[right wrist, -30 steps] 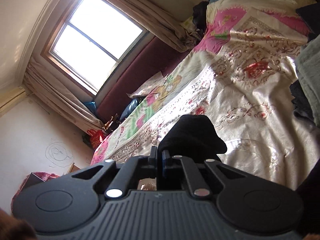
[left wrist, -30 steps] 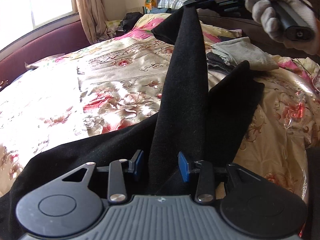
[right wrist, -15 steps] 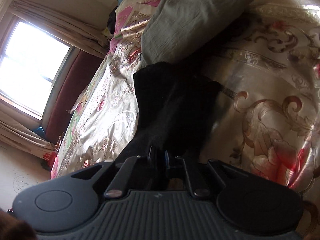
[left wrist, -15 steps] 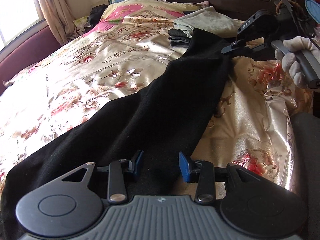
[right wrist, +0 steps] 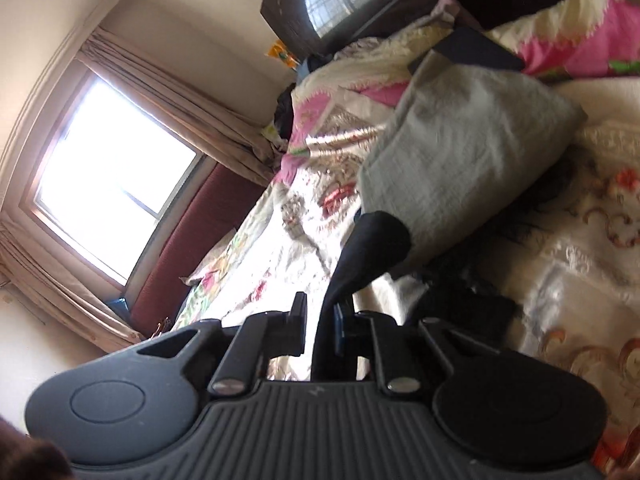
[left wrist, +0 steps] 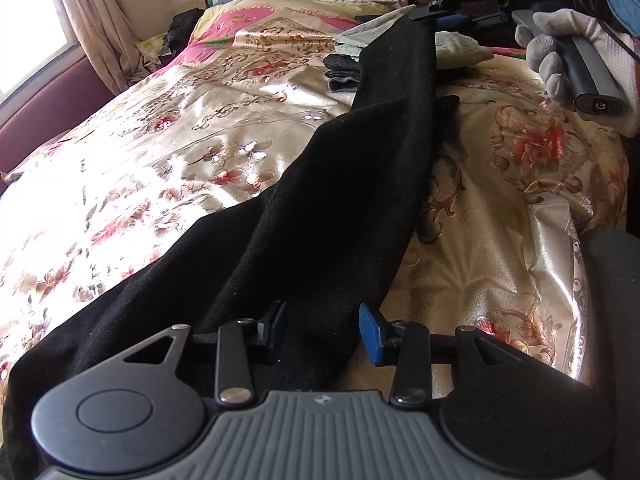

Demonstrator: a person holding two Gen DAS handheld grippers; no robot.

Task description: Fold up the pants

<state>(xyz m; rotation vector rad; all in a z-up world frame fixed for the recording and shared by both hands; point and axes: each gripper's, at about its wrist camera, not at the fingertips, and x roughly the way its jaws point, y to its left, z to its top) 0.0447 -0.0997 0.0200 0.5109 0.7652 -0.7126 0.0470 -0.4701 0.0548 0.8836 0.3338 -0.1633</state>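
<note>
A home bedroom: a bed (left wrist: pixel 500 264) under a shiny floral bedspread (left wrist: pixel 192 136), a dark wooden headboard (right wrist: pixel 328 0), a curtained window (right wrist: pixel 108 188), and folded clothes (right wrist: pixel 460 152) lying on the covers.

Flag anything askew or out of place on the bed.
The black pants lie diagonally and rumpled across the bedspread, the far end lifted at the right tool. Folded grey clothes sit behind. Nothing is spilled or damaged.

Window (right wrist: pixel 108 196) daylight glares off the bedspread (left wrist: pixel 168 152); right view blurred, edges fisheye-bent.
</note>
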